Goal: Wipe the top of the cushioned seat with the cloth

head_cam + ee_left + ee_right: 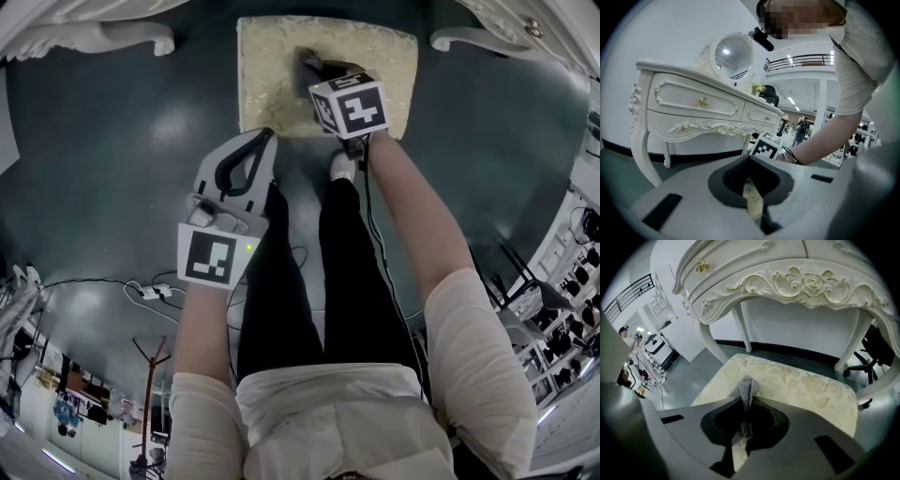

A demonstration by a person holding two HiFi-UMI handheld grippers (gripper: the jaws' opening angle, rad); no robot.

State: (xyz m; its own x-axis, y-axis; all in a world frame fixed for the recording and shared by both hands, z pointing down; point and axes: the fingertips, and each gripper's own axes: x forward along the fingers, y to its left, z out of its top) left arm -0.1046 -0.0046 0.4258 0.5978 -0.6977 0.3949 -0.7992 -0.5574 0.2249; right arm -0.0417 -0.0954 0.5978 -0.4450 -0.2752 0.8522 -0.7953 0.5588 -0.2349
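The cushioned seat [272, 80] is a cream, leaf-patterned pad at the top of the head view. My right gripper [325, 71] hangs over its middle, shut on a grey knitted cloth [311, 62]. In the right gripper view the cloth [746, 391] is pinched upright between the jaws of the right gripper [745, 404], just above the seat [806, 387]. My left gripper [265, 141] is held at the seat's near edge, off the cushion, with its jaws together and nothing in them. In its own view the left gripper [749, 159] points towards the dressing table.
A white carved dressing table [787, 282] stands over the far side of the seat, its legs [103, 37] at either side. An office chair base [868, 365] is behind it. The person's legs and shoe [343, 167] are just before the seat. Cables and a power strip [153, 292] lie on the floor at left.
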